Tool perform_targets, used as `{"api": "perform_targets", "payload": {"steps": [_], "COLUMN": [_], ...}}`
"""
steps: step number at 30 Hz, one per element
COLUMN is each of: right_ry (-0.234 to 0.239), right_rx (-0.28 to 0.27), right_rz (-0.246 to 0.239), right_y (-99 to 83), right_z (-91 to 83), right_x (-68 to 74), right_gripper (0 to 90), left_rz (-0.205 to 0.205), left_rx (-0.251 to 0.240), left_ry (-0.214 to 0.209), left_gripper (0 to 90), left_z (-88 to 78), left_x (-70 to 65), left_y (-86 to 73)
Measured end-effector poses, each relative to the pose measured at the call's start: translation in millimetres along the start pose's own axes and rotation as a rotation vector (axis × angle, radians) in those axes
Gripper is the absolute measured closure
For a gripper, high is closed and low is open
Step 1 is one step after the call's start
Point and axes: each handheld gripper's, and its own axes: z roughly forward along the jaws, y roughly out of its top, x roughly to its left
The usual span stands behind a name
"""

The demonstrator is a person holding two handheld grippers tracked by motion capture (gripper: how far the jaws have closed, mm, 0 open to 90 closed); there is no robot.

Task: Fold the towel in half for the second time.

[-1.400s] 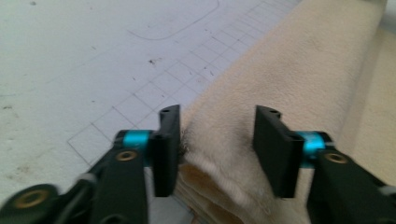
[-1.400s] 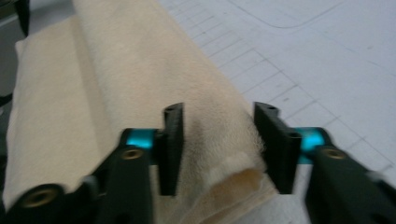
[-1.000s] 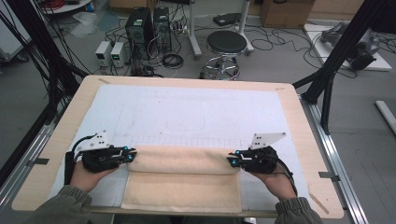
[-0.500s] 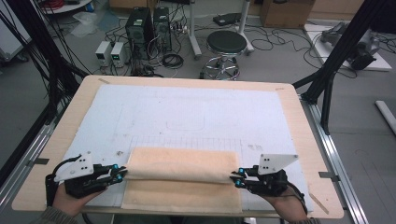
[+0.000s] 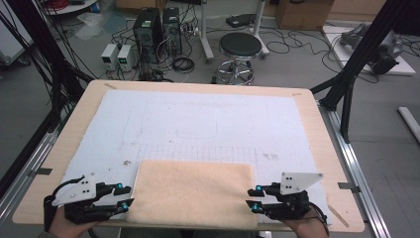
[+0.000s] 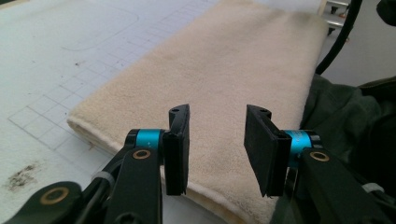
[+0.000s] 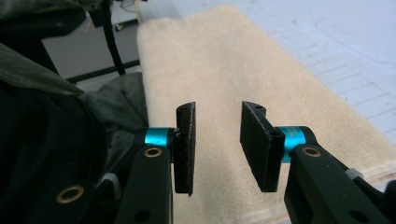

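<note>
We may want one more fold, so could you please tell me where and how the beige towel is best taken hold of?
Grip the folded towel at its two short side edges, each set of jaws coming in level from its own side. It lies flat, its layered edges facing the open left gripper and right gripper.

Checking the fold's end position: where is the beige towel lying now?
In the high view the beige towel lies folded at the near edge of the white mat, between the left tool and right tool.

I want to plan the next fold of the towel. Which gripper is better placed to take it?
Neither clearly: left gripper and right gripper sit open at opposite short edges of the towel, equally near.
</note>
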Motion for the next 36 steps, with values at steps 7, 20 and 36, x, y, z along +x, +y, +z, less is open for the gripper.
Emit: {"api": "perform_targets", "payload": {"steps": [7,20,36], "right_ry": [0.006,-0.216,-0.239], "right_rx": [0.079,0.082,0.173], "right_rz": [-0.007,0.054,0.124], "right_y": [-9.6,2.6,-9.8], "right_z": [23.7,31.3,55.8], "right_x": [-2.0,-53.4,-96.3], "right_gripper": [63.0,42.7,39.5], "left_rz": [0.013,-0.06,-0.167], "left_rx": [0.042,0.024,0.109], "left_ry": [-0.004,0.142,0.175], "left_gripper": [59.7,49.2,38.1], "left_z": [16.3,42.0,71.7], "left_x": [3.2,45.5,88.8], "left_y": [-1.7,11.9,2.1]}}
